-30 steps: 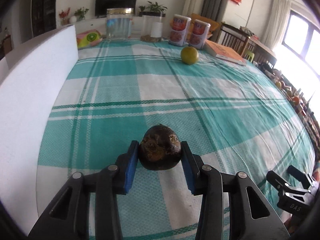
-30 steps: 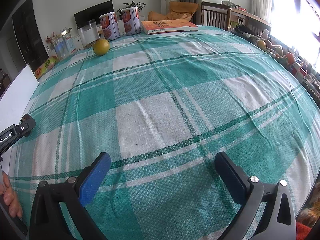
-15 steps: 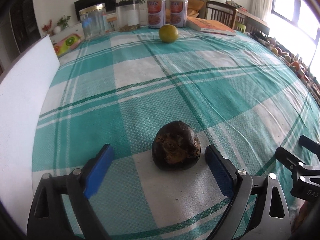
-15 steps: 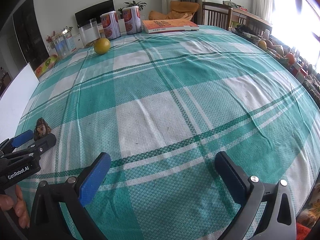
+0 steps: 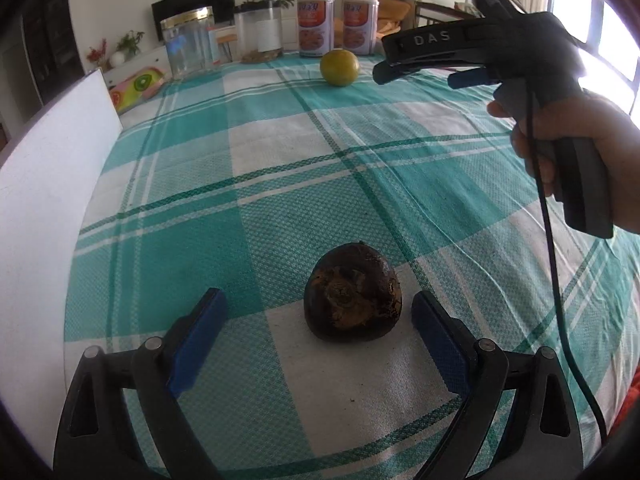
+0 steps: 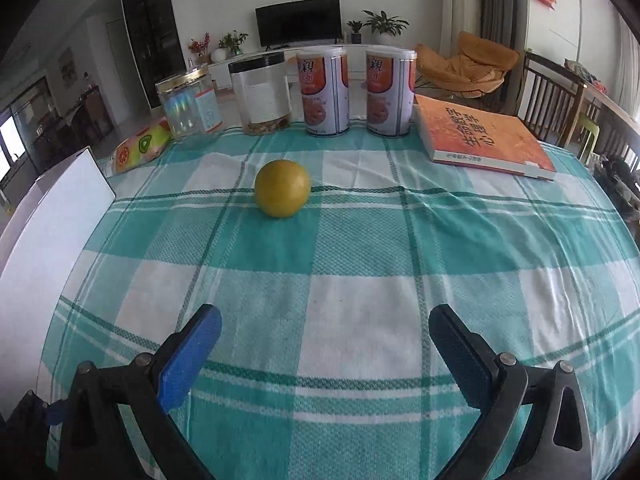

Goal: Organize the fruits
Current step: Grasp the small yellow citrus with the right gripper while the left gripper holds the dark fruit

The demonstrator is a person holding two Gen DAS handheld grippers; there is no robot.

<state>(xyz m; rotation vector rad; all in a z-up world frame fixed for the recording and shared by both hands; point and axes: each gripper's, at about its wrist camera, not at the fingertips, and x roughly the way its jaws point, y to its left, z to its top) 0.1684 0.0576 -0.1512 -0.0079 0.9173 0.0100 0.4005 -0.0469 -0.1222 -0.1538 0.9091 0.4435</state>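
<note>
Teal-and-white checked cloth (image 5: 280, 160) covers the table under both our grippers. Our left gripper (image 5: 320, 320) stands spread wide, its jaws having just been opening; the dark brown, rough-skinned fruit (image 5: 352, 292) sits on a white square between the blue pads (image 5: 200, 332), touching neither, though nearer the right-hand pad. Our right gripper (image 6: 326, 344) is also spread, with nothing between its fingers but cloth. From the left wrist view we see it held in a hand (image 5: 576, 148) above the table's far right. The yellow-green citrus fruit (image 6: 283, 188) rests well ahead of it, near two printed cans (image 6: 322, 92), two clear jars (image 6: 188, 100) and an orange book (image 6: 480, 136).
</note>
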